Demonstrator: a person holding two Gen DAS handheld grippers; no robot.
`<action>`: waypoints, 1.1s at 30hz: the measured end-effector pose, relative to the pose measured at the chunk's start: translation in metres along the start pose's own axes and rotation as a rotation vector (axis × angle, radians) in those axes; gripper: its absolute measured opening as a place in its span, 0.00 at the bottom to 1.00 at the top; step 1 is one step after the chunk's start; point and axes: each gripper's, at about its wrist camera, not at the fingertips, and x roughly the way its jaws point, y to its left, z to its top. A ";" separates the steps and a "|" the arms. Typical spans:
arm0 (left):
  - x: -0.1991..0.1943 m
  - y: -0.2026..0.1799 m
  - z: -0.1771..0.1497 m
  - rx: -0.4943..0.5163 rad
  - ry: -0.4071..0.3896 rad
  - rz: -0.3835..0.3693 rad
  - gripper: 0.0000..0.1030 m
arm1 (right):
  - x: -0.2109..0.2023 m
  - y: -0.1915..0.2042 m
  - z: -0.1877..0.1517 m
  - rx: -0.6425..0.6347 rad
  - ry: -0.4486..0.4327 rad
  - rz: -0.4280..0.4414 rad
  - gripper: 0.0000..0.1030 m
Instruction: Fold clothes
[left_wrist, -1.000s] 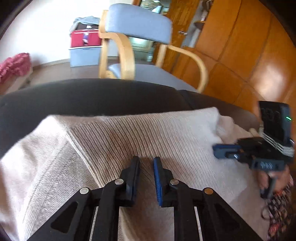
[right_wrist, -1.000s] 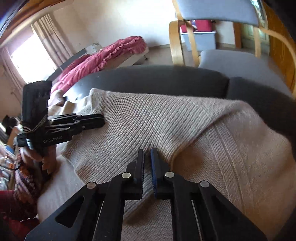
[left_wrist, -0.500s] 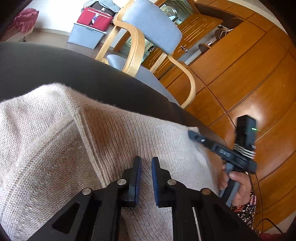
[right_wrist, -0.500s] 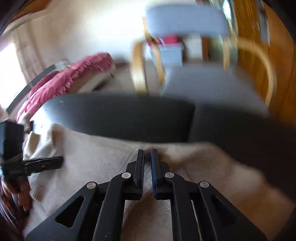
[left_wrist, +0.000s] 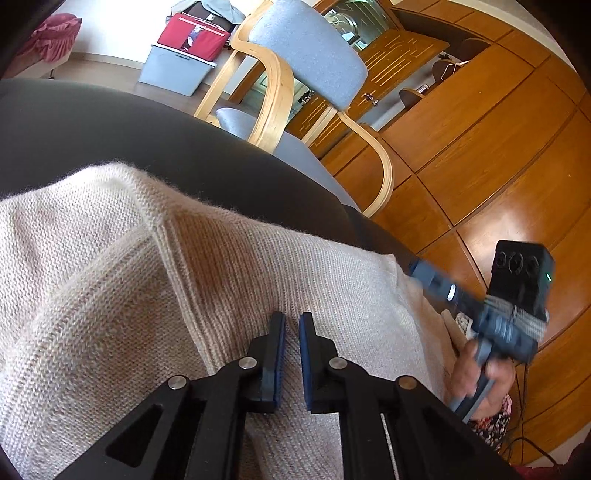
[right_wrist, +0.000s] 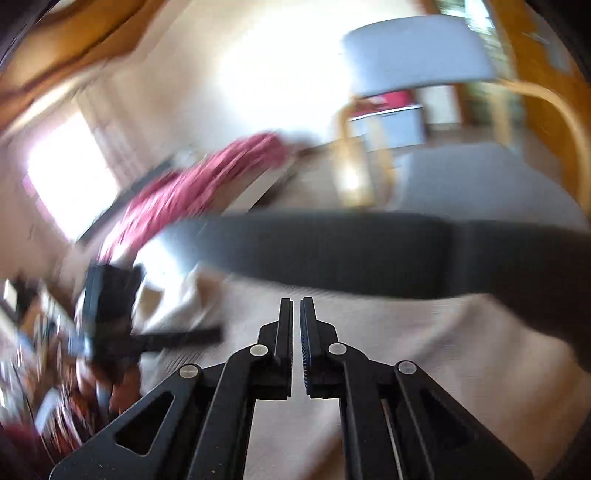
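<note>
2 grippers sit over the beige sweater, which lies spread on the dark sofa. Your left gripper is w/ fingers nearly pressed together, a thin gap showing, nothing pinched, low over the sweater's middle. Your right gripper, also near-closed & empty, is above the sweater's far edge by the sofa back; that view's blurred.

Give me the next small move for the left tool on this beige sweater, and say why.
Probably open the left tool slightly and lower it onto the beige knit sweater near the ribbed seam. Its fingers stand almost closed with nothing visibly between them, while the sweater lies spread over the dark cushion.
</note>
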 end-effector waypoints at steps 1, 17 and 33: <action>-0.002 -0.004 0.001 0.009 -0.015 0.015 0.07 | 0.013 0.007 -0.005 -0.032 0.043 -0.013 0.07; -0.029 0.034 0.031 -0.161 -0.223 0.284 0.01 | 0.042 -0.010 -0.016 0.071 0.155 0.062 0.07; -0.082 0.040 0.031 -0.310 -0.363 0.410 0.09 | 0.039 -0.011 -0.014 0.082 0.159 0.076 0.07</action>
